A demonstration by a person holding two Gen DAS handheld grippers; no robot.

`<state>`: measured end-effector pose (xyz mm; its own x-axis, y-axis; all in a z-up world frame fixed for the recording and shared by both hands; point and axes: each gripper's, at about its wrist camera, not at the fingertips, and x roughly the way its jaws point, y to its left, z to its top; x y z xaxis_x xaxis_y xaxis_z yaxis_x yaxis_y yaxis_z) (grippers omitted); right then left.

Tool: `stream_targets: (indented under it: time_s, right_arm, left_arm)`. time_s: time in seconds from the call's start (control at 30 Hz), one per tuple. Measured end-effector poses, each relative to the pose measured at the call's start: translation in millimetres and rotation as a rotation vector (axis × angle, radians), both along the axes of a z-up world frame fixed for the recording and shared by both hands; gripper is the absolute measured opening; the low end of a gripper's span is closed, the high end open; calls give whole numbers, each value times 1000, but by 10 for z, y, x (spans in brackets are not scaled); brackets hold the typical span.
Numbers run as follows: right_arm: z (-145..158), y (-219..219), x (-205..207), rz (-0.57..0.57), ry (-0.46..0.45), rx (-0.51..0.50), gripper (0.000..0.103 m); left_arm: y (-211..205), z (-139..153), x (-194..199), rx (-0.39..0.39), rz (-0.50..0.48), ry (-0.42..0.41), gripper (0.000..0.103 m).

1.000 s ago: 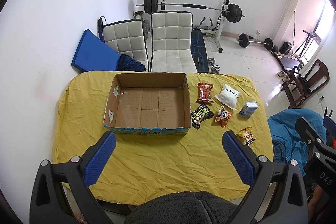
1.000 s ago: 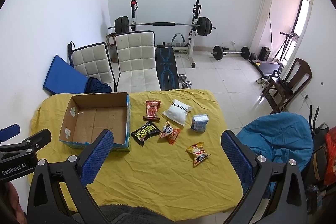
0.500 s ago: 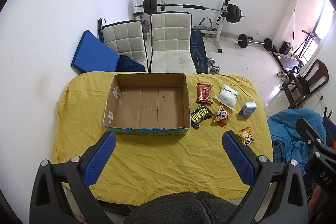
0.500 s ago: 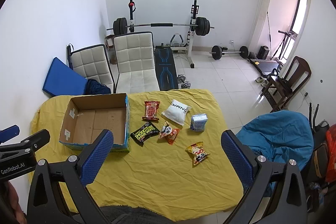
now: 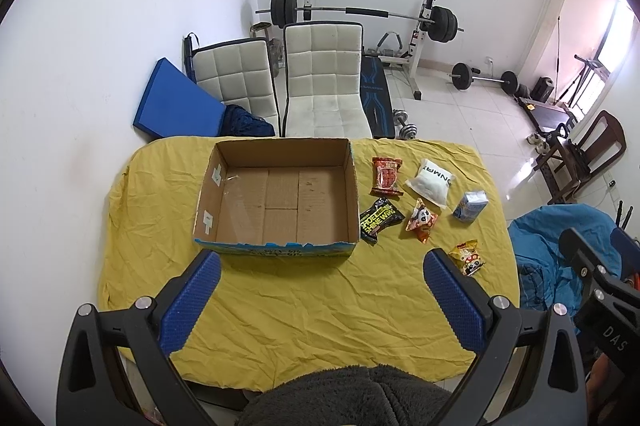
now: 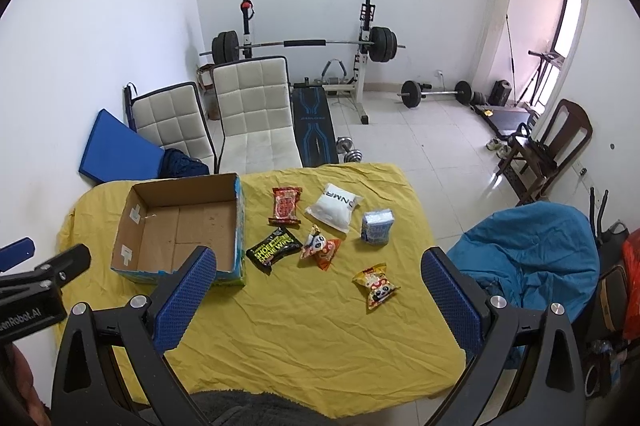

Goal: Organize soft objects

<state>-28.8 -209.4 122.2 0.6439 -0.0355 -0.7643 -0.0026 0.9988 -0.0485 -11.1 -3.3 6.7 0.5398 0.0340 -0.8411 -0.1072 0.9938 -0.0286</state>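
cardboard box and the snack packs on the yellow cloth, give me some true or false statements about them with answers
1. The cardboard box is empty. True.
2. The black packet lies inside the box. False: it lies on the yellow cloth beside the box.
3. The left gripper holds the white pouch. False: it is open and holds nothing.
4. The right gripper is open. True.
5. The red packet lies farther from the grippers than the yellow panda packet. True.
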Motion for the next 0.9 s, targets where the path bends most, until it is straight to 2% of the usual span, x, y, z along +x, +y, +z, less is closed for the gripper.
stream_targets:
  time_s: [0.17, 0.33, 0.53, 0.73, 0.9]
  right_arm:
    - [-223, -231, 207, -58, 57, 9, 103]
    - [-752, -664, 518, -121, 163, 10, 103]
    - [-1659, -1234, 975, -176, 320, 23, 103]
    - [-2705, -1719, 1394, -202, 467, 4, 103]
    - [-3490, -1844, 1737, -103, 588, 18, 103]
  left_arm:
    - [-98, -62, 117, 24, -13, -7, 103]
    - [-303, -307, 472, 21, -58, 27, 103]
    - [-650, -904, 1056, 38, -140, 140, 103]
    - [-956, -1586, 1537, 6, -181, 266, 103]
    - [-1239, -2172, 1874, -9, -216, 376, 103]
